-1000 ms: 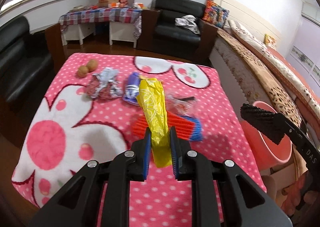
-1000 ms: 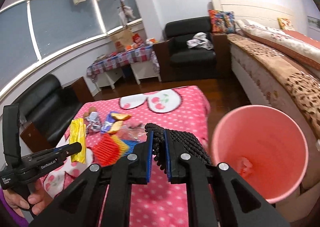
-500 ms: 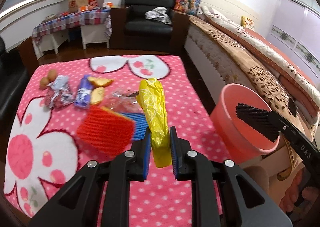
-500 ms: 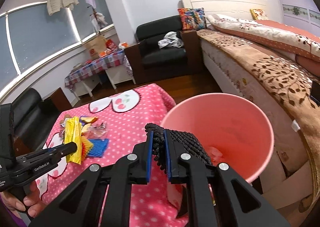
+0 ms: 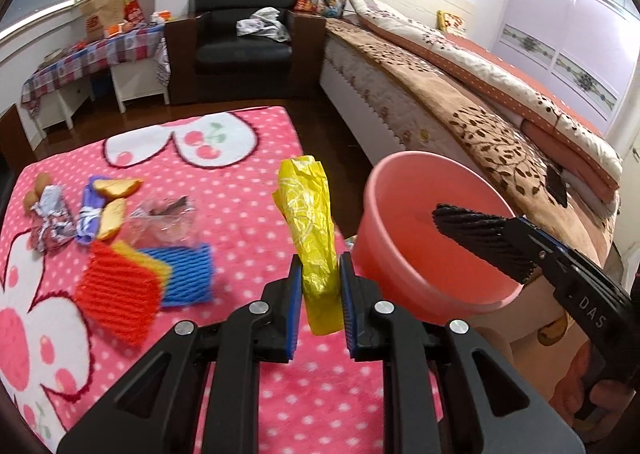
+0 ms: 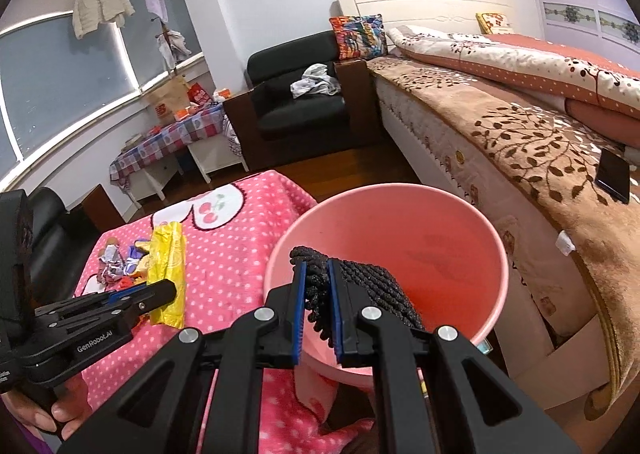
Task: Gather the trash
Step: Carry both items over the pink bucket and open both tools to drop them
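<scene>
My left gripper (image 5: pixel 319 286) is shut on a yellow plastic wrapper (image 5: pixel 310 222) and holds it upright above the pink blanket, just left of the pink bucket (image 5: pixel 408 266). The wrapper also shows in the right wrist view (image 6: pixel 168 274). My right gripper (image 6: pixel 318 306) is shut on a black foam net (image 6: pixel 368 286) and holds it over the open mouth of the bucket (image 6: pixel 492 314). The net and right gripper also show in the left wrist view (image 5: pixel 480 238) above the bucket.
More trash lies on the blanket (image 5: pixel 240 190): red, yellow and blue foam nets (image 5: pixel 136 278), a clear bag (image 5: pixel 164 218), foil and purple wrappers (image 5: pixel 72 214), bread pieces. A bed (image 5: pixel 460 94) runs along the right. A black armchair (image 5: pixel 244 46) stands behind.
Both grippers have swung right, toward the bucket. The black net now hangs over the bucket's mouth, and the yellow wrapper is close to its left rim.
</scene>
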Available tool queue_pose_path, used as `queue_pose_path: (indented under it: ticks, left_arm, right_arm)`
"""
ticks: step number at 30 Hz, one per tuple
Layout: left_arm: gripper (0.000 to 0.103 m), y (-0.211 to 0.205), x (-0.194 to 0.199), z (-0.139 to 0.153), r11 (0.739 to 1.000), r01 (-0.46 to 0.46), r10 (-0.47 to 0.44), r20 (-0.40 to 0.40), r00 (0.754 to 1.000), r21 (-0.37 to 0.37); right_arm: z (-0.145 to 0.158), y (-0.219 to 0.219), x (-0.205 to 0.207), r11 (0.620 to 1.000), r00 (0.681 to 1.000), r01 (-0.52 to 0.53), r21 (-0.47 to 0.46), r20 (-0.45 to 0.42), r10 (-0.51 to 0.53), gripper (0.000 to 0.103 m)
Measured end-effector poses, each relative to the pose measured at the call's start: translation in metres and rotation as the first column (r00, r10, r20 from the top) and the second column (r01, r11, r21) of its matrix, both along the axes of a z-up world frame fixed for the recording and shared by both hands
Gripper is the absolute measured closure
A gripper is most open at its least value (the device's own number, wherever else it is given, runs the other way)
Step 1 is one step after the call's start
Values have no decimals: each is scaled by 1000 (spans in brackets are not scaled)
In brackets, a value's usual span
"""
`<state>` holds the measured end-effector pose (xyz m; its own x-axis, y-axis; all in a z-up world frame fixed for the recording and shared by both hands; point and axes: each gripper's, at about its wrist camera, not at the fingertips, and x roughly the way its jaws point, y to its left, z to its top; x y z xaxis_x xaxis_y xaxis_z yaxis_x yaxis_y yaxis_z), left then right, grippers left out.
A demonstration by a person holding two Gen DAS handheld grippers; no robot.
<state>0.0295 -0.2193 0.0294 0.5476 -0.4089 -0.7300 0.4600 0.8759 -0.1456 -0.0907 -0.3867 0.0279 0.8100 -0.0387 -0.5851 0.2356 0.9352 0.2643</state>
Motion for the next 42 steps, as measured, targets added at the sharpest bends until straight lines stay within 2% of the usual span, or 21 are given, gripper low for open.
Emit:
queue_pose_path:
  ticks: [22, 42]
  left_arm:
    - [86, -75, 10, -21, 985, 173, -173, -35, 984, 1]
    - [85, -98, 15, -31, 977, 213, -213, -20, 977, -14]
  right_arm:
    - [-24, -29, 6, 998, 995, 67, 12, -70, -66, 92]
    - [-39, -38, 13, 996, 989, 93, 4, -115, -92, 90]
